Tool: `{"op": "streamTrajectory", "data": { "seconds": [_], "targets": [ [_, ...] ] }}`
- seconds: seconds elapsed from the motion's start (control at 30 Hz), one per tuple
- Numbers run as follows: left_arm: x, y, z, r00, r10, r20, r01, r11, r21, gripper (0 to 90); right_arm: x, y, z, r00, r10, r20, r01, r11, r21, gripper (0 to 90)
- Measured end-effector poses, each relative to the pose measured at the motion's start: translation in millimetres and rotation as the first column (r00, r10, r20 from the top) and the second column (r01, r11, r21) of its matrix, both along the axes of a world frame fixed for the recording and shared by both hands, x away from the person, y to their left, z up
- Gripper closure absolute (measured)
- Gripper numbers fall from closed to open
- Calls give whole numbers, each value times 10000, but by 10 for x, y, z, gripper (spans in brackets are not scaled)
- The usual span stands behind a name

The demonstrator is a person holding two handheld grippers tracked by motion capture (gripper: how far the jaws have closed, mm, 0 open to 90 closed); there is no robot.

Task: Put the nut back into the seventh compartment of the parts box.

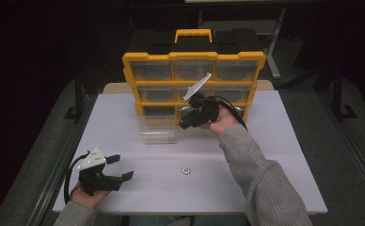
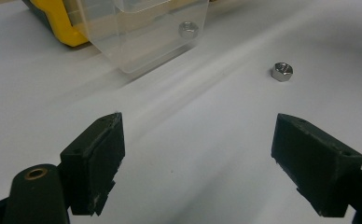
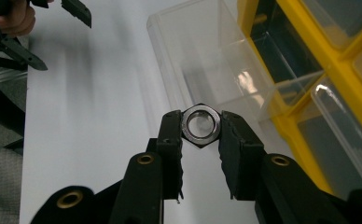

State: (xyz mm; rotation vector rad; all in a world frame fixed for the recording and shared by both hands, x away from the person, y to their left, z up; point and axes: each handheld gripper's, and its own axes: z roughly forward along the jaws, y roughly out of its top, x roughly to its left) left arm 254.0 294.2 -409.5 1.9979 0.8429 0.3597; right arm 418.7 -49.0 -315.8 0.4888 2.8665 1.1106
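The hex nut [image 3: 201, 125] sits pinched between the two jaws of the right hand-held gripper [image 3: 201, 128], the pads pressing on opposite flat sides of it, its hole facing the camera. It is held above the surface [image 1: 138, 188], just in front of the clear plastic drawer [image 3: 207, 60] that has been pulled out of the yellow organizer [image 1: 194, 84] and stands on the surface before it.

Judging by its look, the nut is small, stiff, shiny steel: light enough that weight is no worry, but smooth, so it could twist or pop out if the pads caught a corner instead of the flats. The grip across two flats, as now, seems the safest hold.

One nut [image 2: 187, 30] already lies inside the drawer, seen through its wall, and another nut [image 1: 186, 170] lies loose on the surface, well apart from the drawer. The likely step in hand is carrying the held nut over the drawer's open top to drop it in.

The left hand-held gripper [image 1: 119, 168] rests near the front left corner of the surface, jaws spread wide with nothing between them, pointing toward the loose nut.
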Motion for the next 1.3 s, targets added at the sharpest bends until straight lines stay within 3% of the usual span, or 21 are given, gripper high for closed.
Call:
{"op": "streamTrajectory", "data": {
  "seconds": [0.53,0.9,1.3],
  "targets": [
    [1,2,6,10000,-2,8,2,10000,13,173,144,453,154,9995,267,149,-261,9988,-419,691],
    [1,3,7,10000,-4,69,4,10000,-20,173,235,673,69,9998,192,-19,-193,9977,-657,691],
    [0,4,6,10000,-3,75,4,10000,-45,173,277,782,-69,9994,-66,-347,30,9947,-1031,691]
  ]
}}
